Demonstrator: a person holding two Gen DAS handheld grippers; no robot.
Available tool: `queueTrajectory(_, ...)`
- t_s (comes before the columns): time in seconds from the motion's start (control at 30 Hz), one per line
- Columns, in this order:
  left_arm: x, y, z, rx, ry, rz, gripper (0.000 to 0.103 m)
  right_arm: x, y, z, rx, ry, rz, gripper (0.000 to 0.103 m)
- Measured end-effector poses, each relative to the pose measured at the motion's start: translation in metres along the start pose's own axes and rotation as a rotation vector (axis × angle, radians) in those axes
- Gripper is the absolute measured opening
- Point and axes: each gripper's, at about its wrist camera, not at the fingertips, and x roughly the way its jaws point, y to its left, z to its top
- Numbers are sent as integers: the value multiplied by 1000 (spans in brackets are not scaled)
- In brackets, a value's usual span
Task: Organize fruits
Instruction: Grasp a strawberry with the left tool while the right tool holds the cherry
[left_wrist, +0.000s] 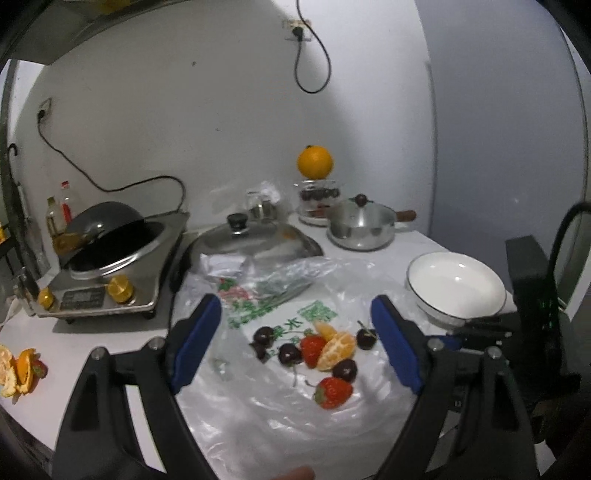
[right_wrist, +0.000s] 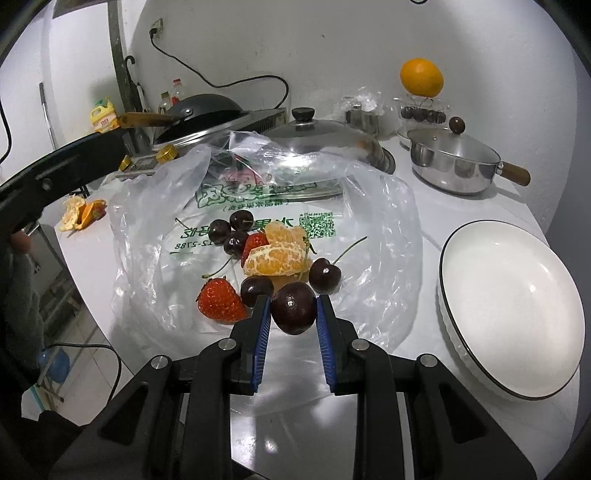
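Observation:
Fruit lies on a clear plastic bag (right_wrist: 384, 206) on the white counter: several dark cherries (right_wrist: 324, 275), two strawberries (right_wrist: 221, 301) and peeled orange segments (right_wrist: 276, 256). My right gripper (right_wrist: 293, 308) is shut on a dark cherry (right_wrist: 294, 308) at the near edge of the pile. An empty white plate (right_wrist: 509, 314) sits to its right. My left gripper (left_wrist: 295, 332) is open above the bag, with the fruit pile (left_wrist: 334, 349) between its blue pads. The plate (left_wrist: 456, 284) is at its right.
A steel pot with lid (right_wrist: 452, 162) and a whole orange (right_wrist: 421, 77) on a jar stand at the back right. A big lid (right_wrist: 314, 136) and a wok on a cooker (left_wrist: 107, 254) are at the back left. Orange peel (left_wrist: 16, 369) lies at the left edge.

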Motion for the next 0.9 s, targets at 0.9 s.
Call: queueTrajectory(0.9,99,-7,-59,1,340,-185,63,0,-10,2,20,21,-61,27)
